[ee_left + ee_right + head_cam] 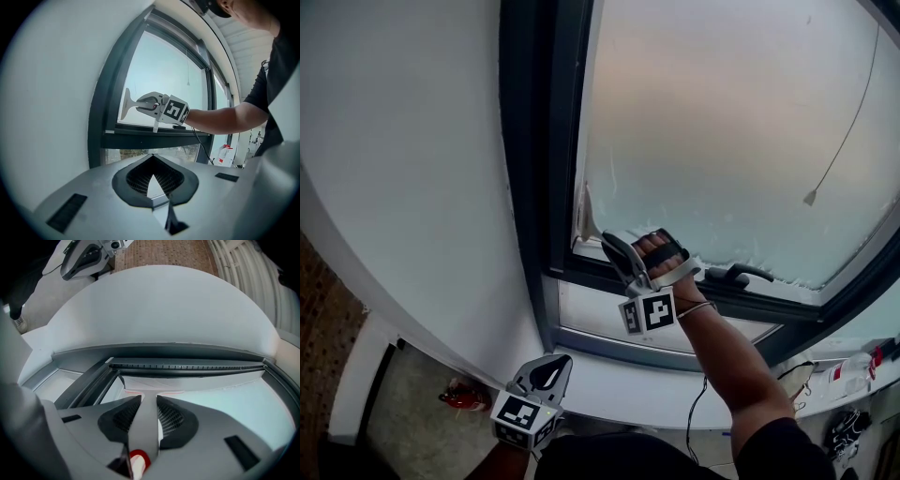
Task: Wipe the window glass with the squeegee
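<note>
The right gripper's (149,401) jaws are clamped on the grey handle of the squeegee (144,425), which runs up between the pads to a blade lying against the window glass (741,122). From the left gripper view the blade (126,104) stands on end just inside the left upright of the window frame (534,141), close above the frame's bottom rail. The left gripper (546,375) hangs well below the frame, its jaws drawn together with nothing between them, and takes no part.

As I judge it, the wiping is under way at the pane's lower left corner. The glass looks evenly hazy, with a ragged white line along the frame's bottom rail and no clear wiped bands that I can make out, so most of the pane probably remains.

A thin cord (853,112) hangs across the glass toward the frame's right side, and a dark window handle (745,274) sits on the bottom rail. A white wall (403,141) curves away left of the frame; a white sill (628,380) runs beneath it.
</note>
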`<state>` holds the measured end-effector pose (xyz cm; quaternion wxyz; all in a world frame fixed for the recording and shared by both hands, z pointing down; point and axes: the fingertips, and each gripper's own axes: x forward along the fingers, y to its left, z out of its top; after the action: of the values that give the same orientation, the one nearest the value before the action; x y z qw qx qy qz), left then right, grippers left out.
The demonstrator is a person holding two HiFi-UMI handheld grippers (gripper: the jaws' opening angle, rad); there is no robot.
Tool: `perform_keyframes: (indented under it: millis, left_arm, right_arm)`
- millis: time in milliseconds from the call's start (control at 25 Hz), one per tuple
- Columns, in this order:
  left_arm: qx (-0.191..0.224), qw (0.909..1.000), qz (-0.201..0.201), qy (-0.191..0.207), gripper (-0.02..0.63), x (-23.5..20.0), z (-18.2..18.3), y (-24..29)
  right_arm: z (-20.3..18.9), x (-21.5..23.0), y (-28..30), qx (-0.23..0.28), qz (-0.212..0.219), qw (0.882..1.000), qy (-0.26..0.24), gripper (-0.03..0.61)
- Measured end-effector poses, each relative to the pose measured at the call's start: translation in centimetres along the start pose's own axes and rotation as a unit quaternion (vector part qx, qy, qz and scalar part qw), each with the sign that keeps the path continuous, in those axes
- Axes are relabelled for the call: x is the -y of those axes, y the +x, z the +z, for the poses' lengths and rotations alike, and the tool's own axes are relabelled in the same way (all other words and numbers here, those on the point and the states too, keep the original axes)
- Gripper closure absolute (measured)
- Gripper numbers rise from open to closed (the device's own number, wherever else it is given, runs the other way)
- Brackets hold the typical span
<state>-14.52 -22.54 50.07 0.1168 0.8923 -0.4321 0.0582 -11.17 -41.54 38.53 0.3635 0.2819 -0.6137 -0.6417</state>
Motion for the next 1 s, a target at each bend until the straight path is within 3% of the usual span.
perform_keyframes:
  millis: [1000]
  left_arm:
    - [-0.009, 0.9984, -0.043, 0.035, 0.614, 6.4, 2.4, 5.8]
  right_arm:
    - [-9.4, -1.9, -10.5, -0.06, 0.003, 0.998, 0.015, 0.487]
